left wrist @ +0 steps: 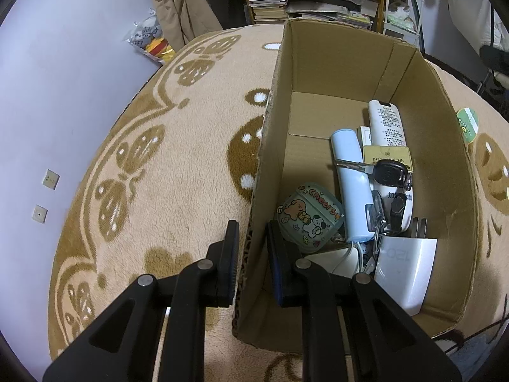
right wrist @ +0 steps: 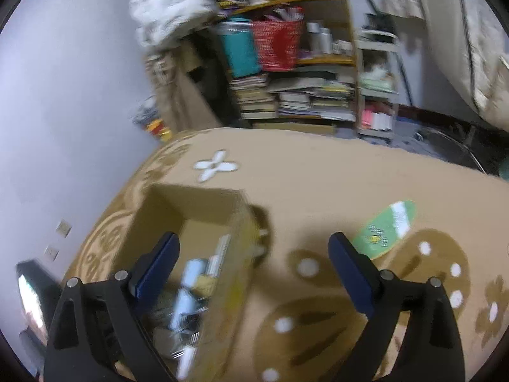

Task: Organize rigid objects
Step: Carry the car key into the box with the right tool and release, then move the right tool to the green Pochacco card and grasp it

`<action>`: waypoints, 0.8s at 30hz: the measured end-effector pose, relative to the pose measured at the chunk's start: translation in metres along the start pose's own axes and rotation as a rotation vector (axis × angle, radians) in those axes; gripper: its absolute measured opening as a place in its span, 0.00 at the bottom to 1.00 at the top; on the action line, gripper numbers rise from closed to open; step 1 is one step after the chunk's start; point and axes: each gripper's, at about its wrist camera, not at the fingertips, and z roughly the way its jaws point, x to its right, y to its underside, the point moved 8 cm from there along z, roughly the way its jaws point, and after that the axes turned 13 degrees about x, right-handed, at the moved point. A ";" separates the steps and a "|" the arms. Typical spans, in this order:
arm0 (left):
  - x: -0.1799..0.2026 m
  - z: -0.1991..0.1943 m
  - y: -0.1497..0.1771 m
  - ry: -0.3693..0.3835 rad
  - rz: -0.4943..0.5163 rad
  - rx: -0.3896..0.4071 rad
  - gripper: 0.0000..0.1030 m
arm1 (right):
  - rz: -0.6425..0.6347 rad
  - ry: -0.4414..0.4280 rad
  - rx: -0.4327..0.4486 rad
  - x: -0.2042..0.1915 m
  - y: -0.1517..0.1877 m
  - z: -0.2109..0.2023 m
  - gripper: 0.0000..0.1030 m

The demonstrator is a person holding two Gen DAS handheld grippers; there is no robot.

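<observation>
An open cardboard box point(left wrist: 337, 73) stands on the beige patterned rug. Inside lie a white remote point(left wrist: 386, 121), a pale blue cylinder point(left wrist: 351, 184), a car key point(left wrist: 386, 172), a cartoon earbud case point(left wrist: 310, 215), a white charger point(left wrist: 405, 270) and a gold card point(left wrist: 386, 154). My left gripper point(left wrist: 253, 238) is shut on the box's left wall point(left wrist: 264, 172), one finger on each side of it. My right gripper point(right wrist: 254, 254) is open and empty above the rug, beside the box point(right wrist: 178, 210). A green round disc point(right wrist: 386, 227) lies on the rug to its right, and shows in the left wrist view point(left wrist: 467, 124).
The rug point(left wrist: 178, 165) ends at a pale floor point(left wrist: 47, 95) on the left. Shelves with stacked books point(right wrist: 286, 95) and a red basket point(right wrist: 276, 44) stand behind. A toy bag point(left wrist: 152, 38) lies at the rug's far edge. The right wrist view is blurred.
</observation>
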 end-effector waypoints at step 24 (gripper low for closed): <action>0.002 -0.001 0.000 -0.012 0.017 0.011 0.17 | 0.134 0.337 -0.140 0.158 0.026 0.086 0.96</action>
